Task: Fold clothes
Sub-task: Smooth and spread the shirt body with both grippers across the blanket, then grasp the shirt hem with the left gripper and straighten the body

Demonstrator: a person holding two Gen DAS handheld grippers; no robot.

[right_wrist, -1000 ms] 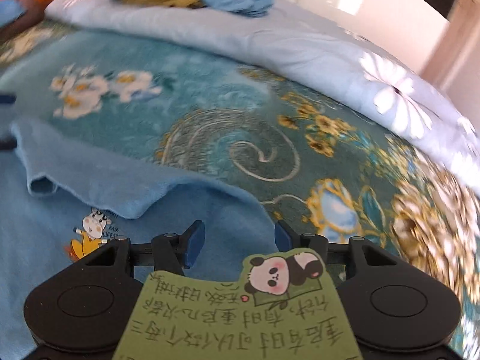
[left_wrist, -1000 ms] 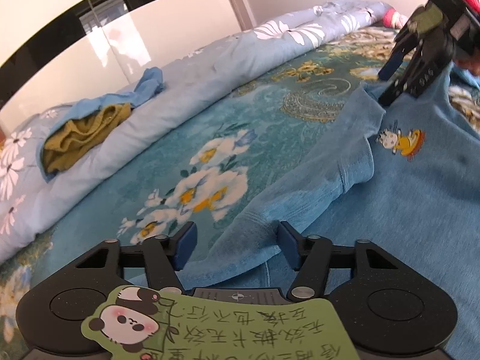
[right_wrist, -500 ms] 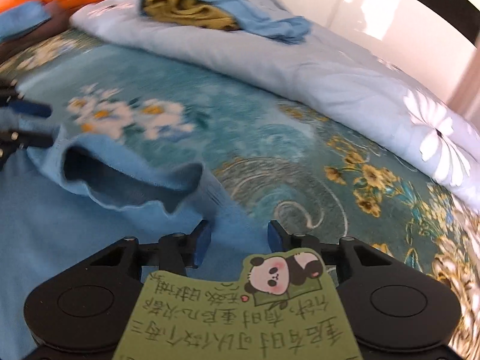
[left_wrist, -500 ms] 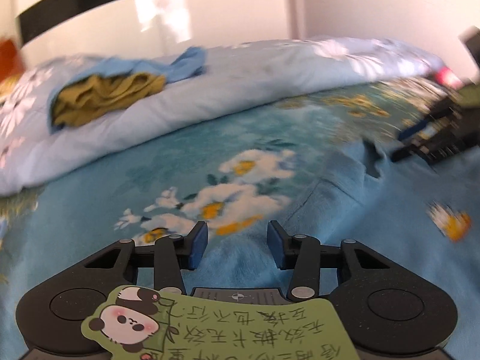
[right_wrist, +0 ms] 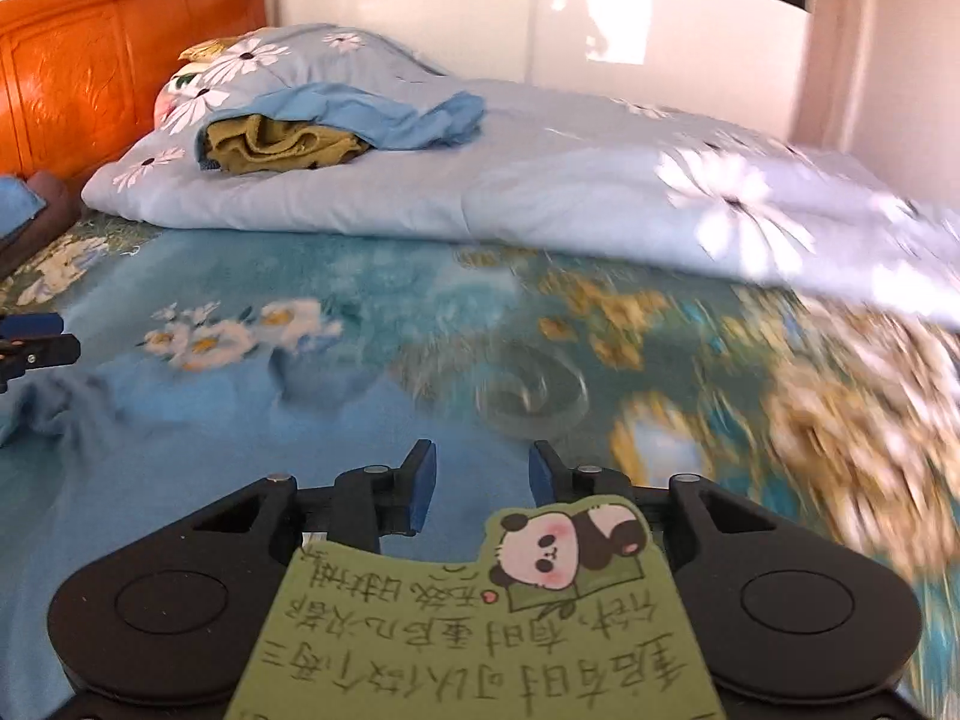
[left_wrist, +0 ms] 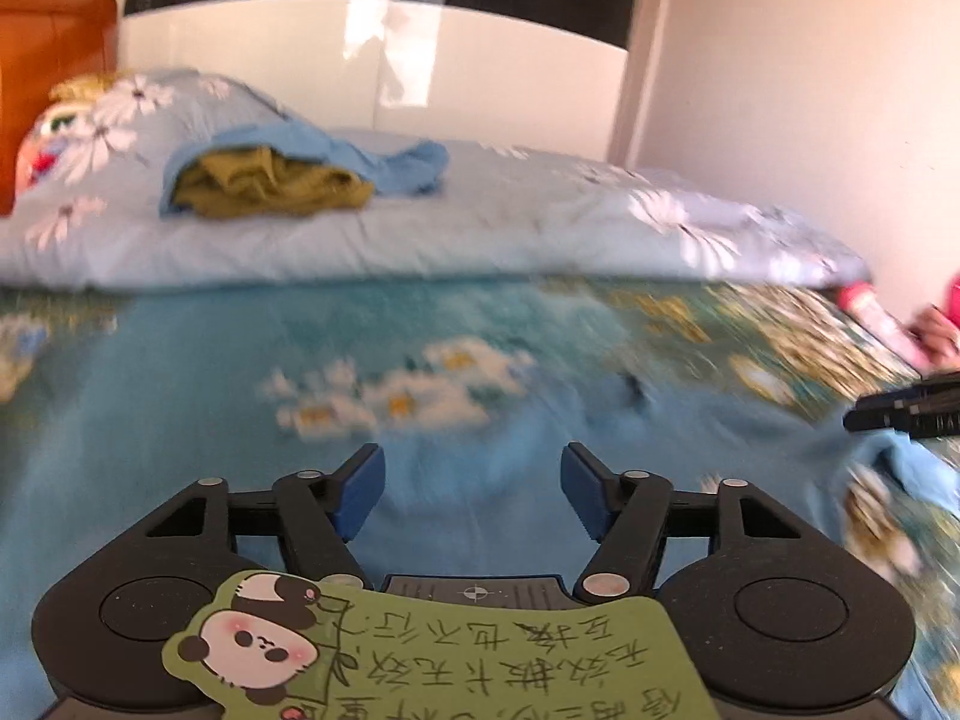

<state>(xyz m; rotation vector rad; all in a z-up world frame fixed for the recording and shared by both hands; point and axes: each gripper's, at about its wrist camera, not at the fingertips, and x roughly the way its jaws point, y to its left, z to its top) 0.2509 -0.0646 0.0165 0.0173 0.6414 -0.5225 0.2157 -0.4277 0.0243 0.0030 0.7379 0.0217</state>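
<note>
A light blue shirt (left_wrist: 510, 480) lies spread on the flowered bed cover, under both grippers; it also shows in the right wrist view (right_wrist: 180, 450). My left gripper (left_wrist: 471, 489) is open, low over the blue cloth, with nothing between its blue pads. My right gripper (right_wrist: 480, 474) is open with a narrower gap, also low over the cloth and empty. The right gripper's fingers (left_wrist: 900, 414) show at the right edge of the left view; the left gripper's fingers (right_wrist: 36, 348) show at the left edge of the right view. Both views are blurred.
A rolled pale blue daisy quilt (right_wrist: 570, 192) lies across the back of the bed. On it sits a heap of olive and blue clothes (right_wrist: 288, 138). An orange headboard (right_wrist: 90, 60) stands at the left. A white wardrobe (left_wrist: 372, 60) is behind.
Both grippers have let go of the shirt's edge, opened wider and swung up to look level across the bed. The raised fold of blue cloth has dropped flat.
</note>
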